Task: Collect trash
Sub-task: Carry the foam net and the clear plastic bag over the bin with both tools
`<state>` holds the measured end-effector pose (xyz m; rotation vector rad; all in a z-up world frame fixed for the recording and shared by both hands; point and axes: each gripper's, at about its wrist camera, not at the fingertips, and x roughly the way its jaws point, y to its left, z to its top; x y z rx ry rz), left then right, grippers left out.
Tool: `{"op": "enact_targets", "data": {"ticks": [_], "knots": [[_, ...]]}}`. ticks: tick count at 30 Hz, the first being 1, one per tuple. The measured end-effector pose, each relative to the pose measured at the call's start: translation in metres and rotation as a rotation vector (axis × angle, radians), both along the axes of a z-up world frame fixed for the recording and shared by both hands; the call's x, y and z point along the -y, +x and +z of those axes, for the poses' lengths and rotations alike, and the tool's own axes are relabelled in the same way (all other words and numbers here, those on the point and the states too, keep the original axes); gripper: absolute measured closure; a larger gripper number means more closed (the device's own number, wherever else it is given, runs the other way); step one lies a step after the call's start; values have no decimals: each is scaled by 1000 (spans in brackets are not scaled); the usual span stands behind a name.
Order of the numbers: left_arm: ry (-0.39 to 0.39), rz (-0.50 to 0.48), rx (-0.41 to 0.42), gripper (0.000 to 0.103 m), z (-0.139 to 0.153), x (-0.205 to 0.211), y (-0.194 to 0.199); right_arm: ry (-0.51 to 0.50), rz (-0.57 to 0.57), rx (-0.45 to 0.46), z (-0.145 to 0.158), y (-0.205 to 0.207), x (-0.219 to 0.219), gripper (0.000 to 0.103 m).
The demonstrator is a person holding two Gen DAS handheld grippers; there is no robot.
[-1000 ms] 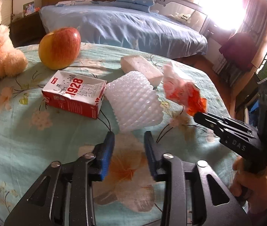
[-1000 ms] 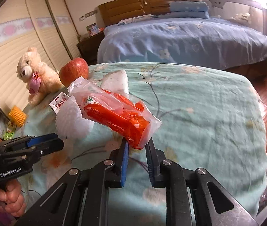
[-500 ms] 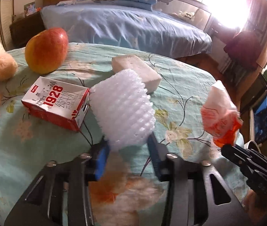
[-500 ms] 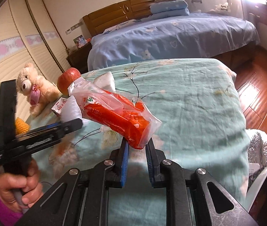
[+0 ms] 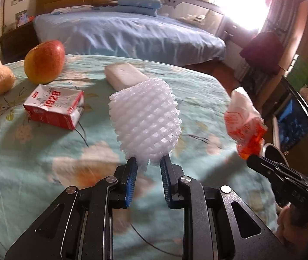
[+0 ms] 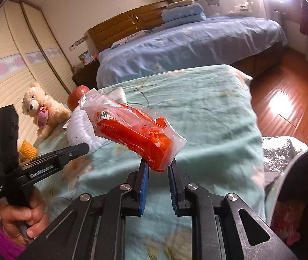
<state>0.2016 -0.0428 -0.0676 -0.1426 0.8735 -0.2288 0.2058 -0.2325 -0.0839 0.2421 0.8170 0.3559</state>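
While the left wrist view shows the carton (image 5: pixel 54 108), the right wrist view shows a bin (image 6: pixel 295 195).

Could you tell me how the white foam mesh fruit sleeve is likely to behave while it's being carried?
The white foam mesh fruit sleeve looks very light, standing upright from a pinch at its bottom edge. Its open mesh probably squashes easily, and it may wobble or slip free.

1. Strong daylight from a window (image 5: pixel 244 2) at about 1 o'clock, overexposed to white glare
2. Both views bend at the edges, with dark corners
3. The tablecloth (image 5: pixel 34 151) near the lens looks motion-blurred
4. A sun patch lies on the floor (image 6: pixel 284 101) at 3 o'clock
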Motion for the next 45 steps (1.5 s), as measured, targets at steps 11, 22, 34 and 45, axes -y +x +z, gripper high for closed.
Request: {"op": "enact_targets", "data": {"ticks": [11, 22, 34, 45], "knots": [[0, -128, 10, 83, 7, 45, -36, 3, -77, 11, 2, -42, 27, 85], [13, -245, 26, 83, 13, 90, -59, 17, -184, 15, 0, -80, 64, 85], [44, -347, 56, 83, 20, 136, -79, 36, -278, 20, -4, -108, 97, 85], [55, -408, 58, 83, 21, 166, -88, 42, -339, 26, -7, -122, 119, 85]]}}
